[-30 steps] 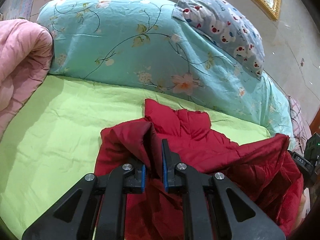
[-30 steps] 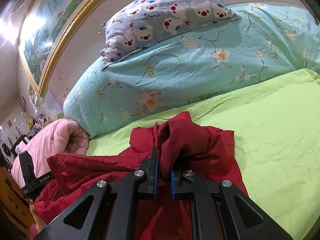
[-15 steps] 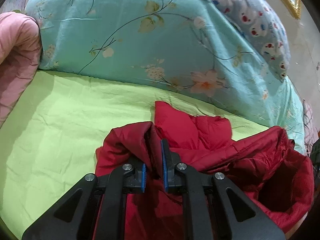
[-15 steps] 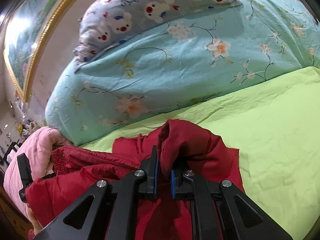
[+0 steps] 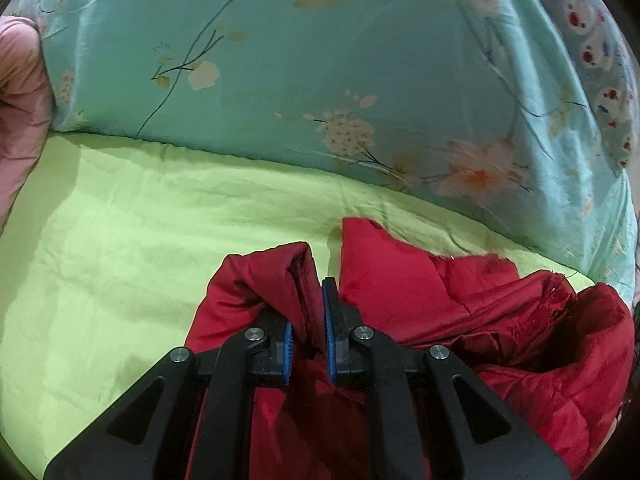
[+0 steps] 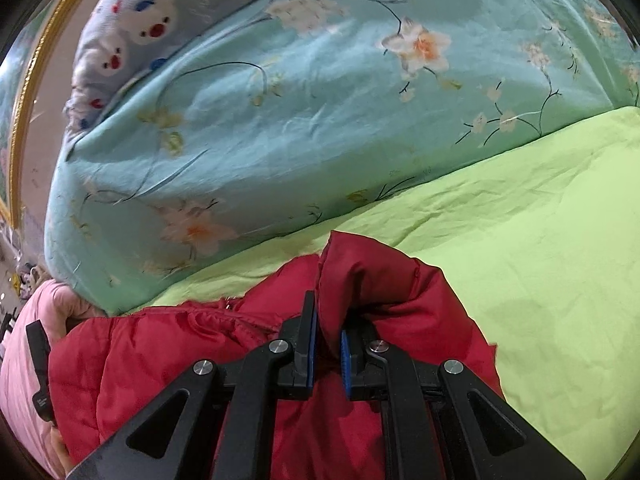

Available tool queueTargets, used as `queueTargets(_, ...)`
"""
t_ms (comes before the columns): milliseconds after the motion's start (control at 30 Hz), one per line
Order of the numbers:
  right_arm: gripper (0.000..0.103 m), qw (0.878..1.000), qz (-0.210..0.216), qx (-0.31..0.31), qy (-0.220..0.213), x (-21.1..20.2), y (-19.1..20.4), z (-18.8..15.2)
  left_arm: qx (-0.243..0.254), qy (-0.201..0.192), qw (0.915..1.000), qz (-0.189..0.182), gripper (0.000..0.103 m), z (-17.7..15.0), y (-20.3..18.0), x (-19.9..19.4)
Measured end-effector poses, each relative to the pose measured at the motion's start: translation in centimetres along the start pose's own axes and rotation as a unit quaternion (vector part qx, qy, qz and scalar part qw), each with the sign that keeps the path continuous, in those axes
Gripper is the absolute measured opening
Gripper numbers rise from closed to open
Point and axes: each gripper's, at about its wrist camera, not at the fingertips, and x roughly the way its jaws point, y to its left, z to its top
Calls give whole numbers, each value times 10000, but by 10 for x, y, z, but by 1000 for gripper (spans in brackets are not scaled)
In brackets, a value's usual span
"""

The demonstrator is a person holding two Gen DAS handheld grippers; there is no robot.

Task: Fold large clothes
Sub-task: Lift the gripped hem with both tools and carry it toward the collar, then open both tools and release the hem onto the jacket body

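A red padded jacket (image 5: pixel 404 292) lies bunched on the lime-green bed sheet (image 5: pixel 120 240). My left gripper (image 5: pixel 307 320) is shut on a folded edge of the jacket, with red cloth pinched between its blue pads. In the right wrist view the same jacket (image 6: pixel 168 352) spreads to the left, and my right gripper (image 6: pixel 326 332) is shut on another bunched edge of it. The other gripper's black body (image 6: pixel 40 368) shows at the far left of that view. Much of the jacket hangs below both grippers, hidden by their black frames.
A big turquoise floral quilt (image 5: pixel 320 80) is piled close ahead along the head of the bed, with a bear-print pillow (image 6: pixel 132 32) on top. A pink quilt (image 5: pixel 20 112) lies at the side. Green sheet (image 6: pixel 540 240) stretches beyond the jacket. A gold picture frame (image 6: pixel 24 92) hangs on the wall.
Both grippers have moved forward and down toward the turquoise quilt, carrying the red jacket along. The quilt now fills most of both views. Both grips stay the same.
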Motion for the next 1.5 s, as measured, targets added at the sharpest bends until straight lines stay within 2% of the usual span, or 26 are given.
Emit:
queueTargets(367, 8, 9992, -330, -6, 232, 55, -4, 14, -145, 264, 9995, 66, 11, 16, 11, 52)
queueTargets(600, 9, 9984, -430, 94, 346, 77, -14, 10, -292, 269, 9992, -29, 14, 13, 19, 66)
queueTargets(633, 13, 9985, -415, 132, 330, 78, -16, 10, -344, 257, 9990, -97, 15, 13, 22, 65)
queueTargets(767, 18, 9984, -442, 180, 291, 85, -15, 14, -531, 61, 9979, -356, 21, 14, 34, 44)
queueTargets(900, 23, 9988, -395, 198, 221, 82, -16, 15, -474, -246, 9983, -230, 29, 11, 42, 10)
queueTargets(1100, 28, 9987, -393, 296, 163, 75, -21, 18, -230, -560, 9971, -471, 30, -15, 41, -43)
queueTargets(1167, 35, 9988, -378, 300, 66, 67, -20, 20, -109, -568, 9965, -602, 30, -25, 39, -57)
queueTargets(1233, 54, 9990, -279, 310, -139, 49, -20, 24, 12, -594, 9956, -720, 30, -39, 34, -70)
queueTargets(1267, 56, 9991, -261, 278, -210, 42, -18, 25, 82, -586, 9951, -789, 30, -46, 31, -76)
queueTargets(1367, 57, 9991, -207, 4, -379, 16, -11, 28, 234, -499, 9933, -1015, 30, -66, 15, -87)
queueTargets(1500, 57, 9987, 29, -317, -398, -19, 0, 15, 446, -356, 9886, -1392, 30, -97, -11, -99)
